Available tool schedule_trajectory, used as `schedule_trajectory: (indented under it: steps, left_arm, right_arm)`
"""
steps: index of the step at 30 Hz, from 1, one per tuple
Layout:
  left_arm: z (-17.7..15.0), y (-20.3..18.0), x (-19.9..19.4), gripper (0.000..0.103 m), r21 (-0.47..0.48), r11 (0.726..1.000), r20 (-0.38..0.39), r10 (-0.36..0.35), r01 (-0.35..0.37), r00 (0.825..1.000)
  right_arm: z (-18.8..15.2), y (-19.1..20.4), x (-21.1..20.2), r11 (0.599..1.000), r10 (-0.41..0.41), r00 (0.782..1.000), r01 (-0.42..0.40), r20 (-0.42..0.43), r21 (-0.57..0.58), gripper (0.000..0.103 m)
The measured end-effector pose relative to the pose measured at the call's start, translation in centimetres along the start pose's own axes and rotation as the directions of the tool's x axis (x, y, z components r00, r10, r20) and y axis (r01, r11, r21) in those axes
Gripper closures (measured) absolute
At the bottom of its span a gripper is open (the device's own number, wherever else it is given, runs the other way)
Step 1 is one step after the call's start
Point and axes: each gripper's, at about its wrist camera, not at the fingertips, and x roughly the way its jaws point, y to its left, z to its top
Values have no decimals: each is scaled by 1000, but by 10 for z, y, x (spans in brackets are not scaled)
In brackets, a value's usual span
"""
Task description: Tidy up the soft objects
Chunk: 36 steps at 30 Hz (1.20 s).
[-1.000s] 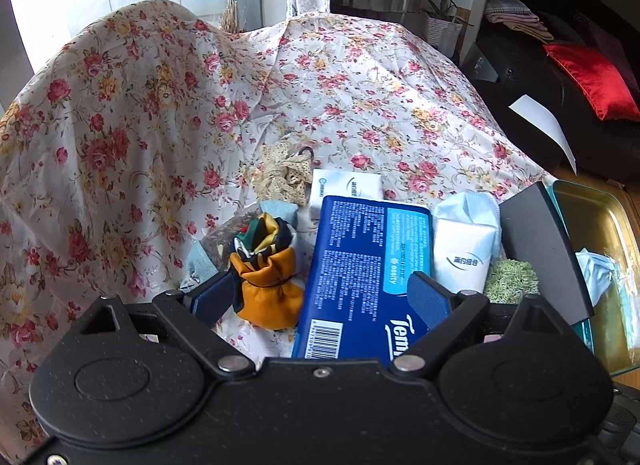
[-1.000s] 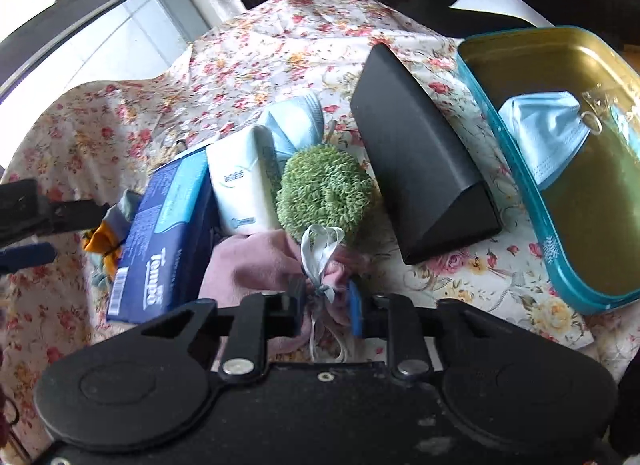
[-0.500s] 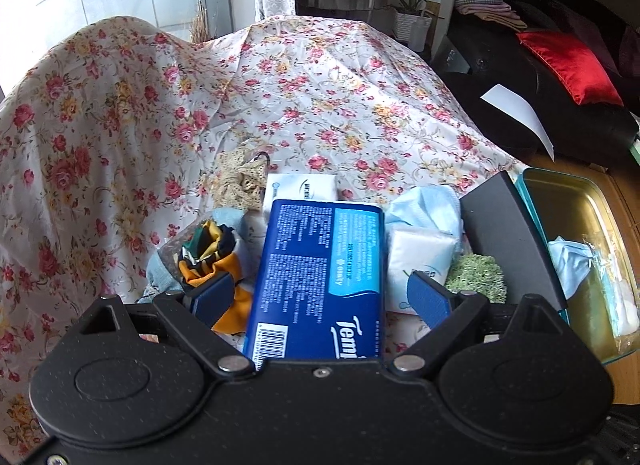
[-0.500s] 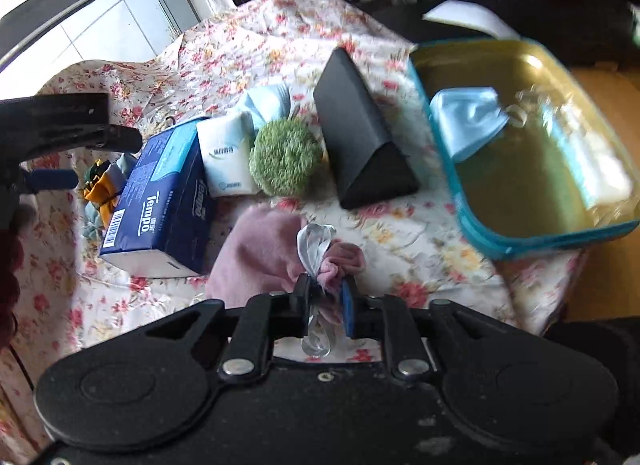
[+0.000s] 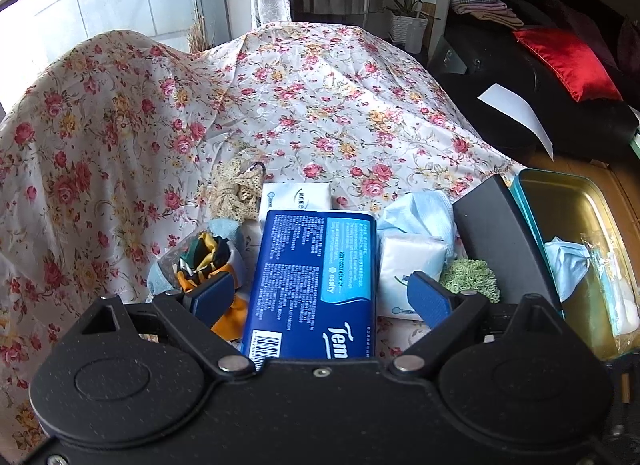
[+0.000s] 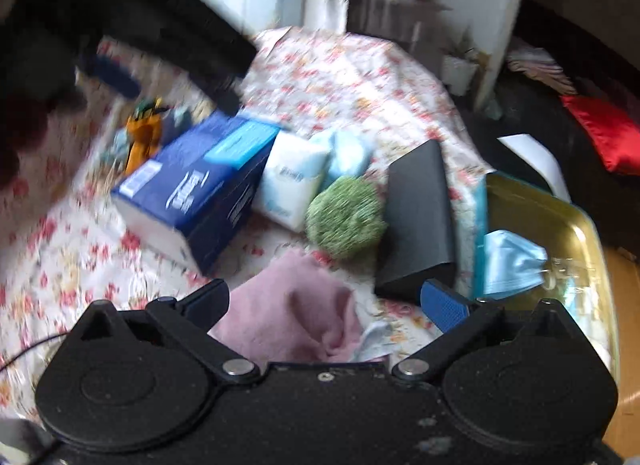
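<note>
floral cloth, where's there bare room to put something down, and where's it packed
Bare floral cloth lies behind the lace piece and to the left of the orange pouch. It is crowded from the blue tissue box across to the black case; the tin has room at its far end.

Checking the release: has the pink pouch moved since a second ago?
Yes. The pink pouch now lies farther from the green pom-pom, nearer the camera, between opening jaws.

Red cushion (image 5: 568, 61), potted plant (image 5: 408, 23) and white paper (image 5: 516, 111) behind.
</note>
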Motion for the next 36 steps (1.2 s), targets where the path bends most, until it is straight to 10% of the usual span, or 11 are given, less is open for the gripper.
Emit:
schedule_trajectory:
  steps: [7, 12, 26, 33, 36]
  left_arm:
    - [1, -26, 11, 12, 62, 998, -31, -19, 21, 999]
    - [4, -48, 24, 12, 99, 994, -50, -29, 34, 998]
    - [15, -70, 62, 14, 114, 993, -69, -12, 20, 998]
    - [17, -69, 76, 53, 103, 991, -106, -69, 80, 992]
    - [18, -67, 77, 53, 84, 992, -112, -80, 90, 990]
  right_arm:
    - [-9, 9, 25, 1000, 20, 997, -21, -68, -22, 3]
    - [-13, 5, 37, 993, 120, 985, -117, -123, 30, 31]
    - [-13, -2, 45, 984, 174, 978, -168, -115, 63, 30]
    - [-11, -5, 51, 980, 189, 975, -180, -119, 79, 29]
    - [-10, -6, 51, 980, 191, 975, -182, -118, 78, 29]
